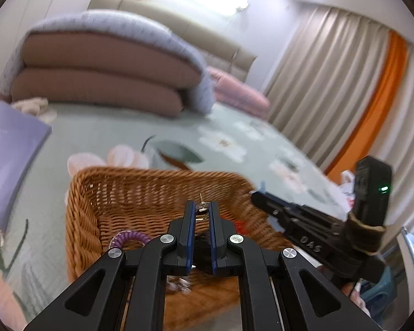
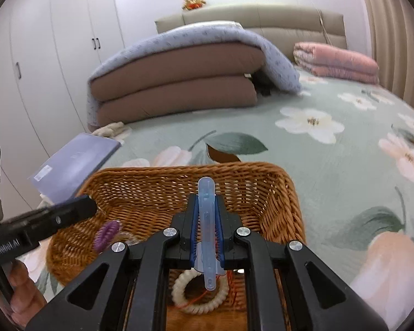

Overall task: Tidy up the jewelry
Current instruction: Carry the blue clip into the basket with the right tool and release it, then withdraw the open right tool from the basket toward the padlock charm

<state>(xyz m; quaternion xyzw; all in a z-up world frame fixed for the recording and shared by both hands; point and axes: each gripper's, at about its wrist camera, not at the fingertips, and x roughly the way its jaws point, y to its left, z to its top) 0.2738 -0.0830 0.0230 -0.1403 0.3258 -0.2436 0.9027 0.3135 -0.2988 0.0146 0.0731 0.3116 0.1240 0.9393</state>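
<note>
**A:** What have I got in my left gripper [image 1: 201,211]?

**B:** The jaws are drawn in narrow and pinch a small metal earring [image 1: 201,207] between the blue pads, up at the tips. Its post pokes out towards twelve o'clock. The piece is tiny and partly blurred, so I can't make out its shape beyond that.

**A:** And my right gripper [image 2: 207,207]?

**B:** Narrow as well, clamped on a pale blue translucent plastic clip [image 2: 207,220]. It runs lengthwise between the fingers, one rounded end sticking out past the tips at twelve, the other end hanging back towards six.

**A:** Where's the wicker basket [image 2: 287,193]?

**B:** Directly under both grippers, resting on the floral bedspread [image 2: 331,165]. In my right view a purple coiled hair tie [image 2: 106,235] lies inside it at about nine o'clock from the fingers, and a cream coiled ring [image 2: 196,300] with an orange thread lies at six. In my left view the purple tie shows at eight o'clock.

**A:** Anything around the basket?

**B:** A lavender box [image 2: 77,162] sits just beyond its rim at ten o'clock in the right view. Folded quilts [image 2: 179,82] are well away at twelve, a pink one [image 2: 336,58] at one.
</note>
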